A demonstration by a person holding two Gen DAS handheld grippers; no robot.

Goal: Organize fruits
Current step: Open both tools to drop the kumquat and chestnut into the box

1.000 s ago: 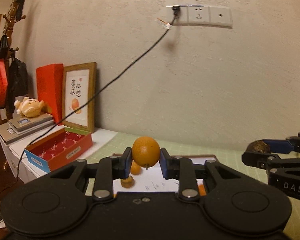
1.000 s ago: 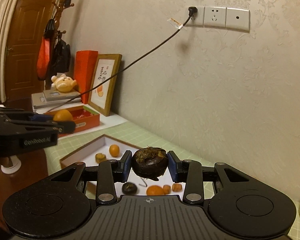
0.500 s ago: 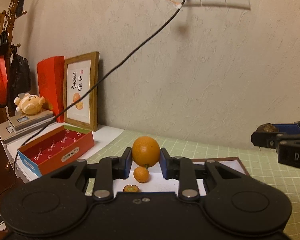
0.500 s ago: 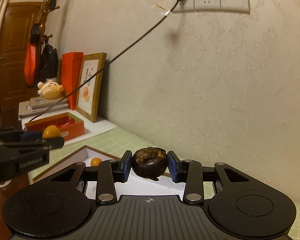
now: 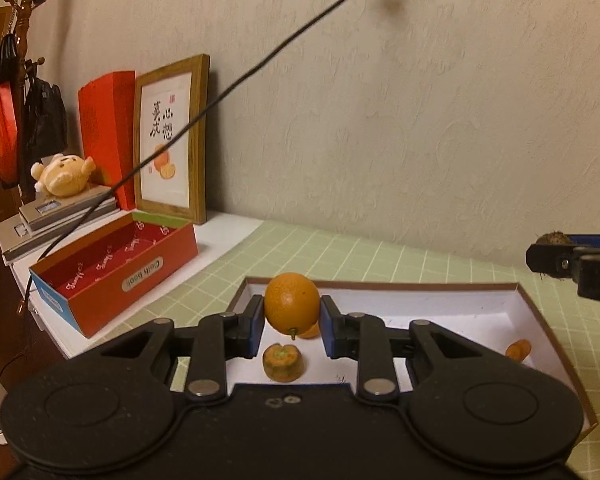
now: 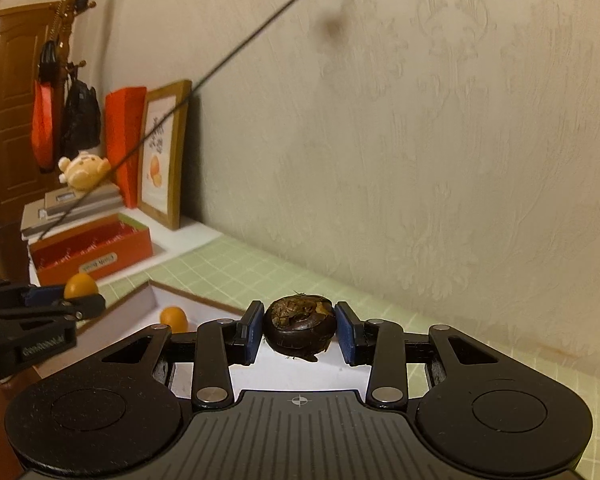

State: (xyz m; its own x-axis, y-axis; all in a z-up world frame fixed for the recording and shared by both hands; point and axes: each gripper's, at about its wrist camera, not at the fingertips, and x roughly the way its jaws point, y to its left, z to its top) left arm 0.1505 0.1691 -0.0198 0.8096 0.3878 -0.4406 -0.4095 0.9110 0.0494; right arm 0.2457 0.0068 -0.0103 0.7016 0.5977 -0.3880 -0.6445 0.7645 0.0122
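Both grippers have tipped downward, so the white tray [image 5: 460, 312] now fills more of each view. An orange [image 5: 292, 309] is pinched in the left gripper [image 5: 292, 326] above the tray's near-left corner, directly over a cut fruit piece [image 5: 283, 363]. To the right, the right gripper [image 6: 299, 334] clamps a dark water chestnut [image 6: 300, 327] over the tray's far edge. Each fruit's drop spot lies straight below. Left of the tray sits an open red box [image 5: 116, 276].

Worktop under green gridded mat [image 5: 340, 252]; shallow white brown-rimmed tray [image 5: 528, 300] near centre, open red cardboard box [image 5: 140, 280] far left.
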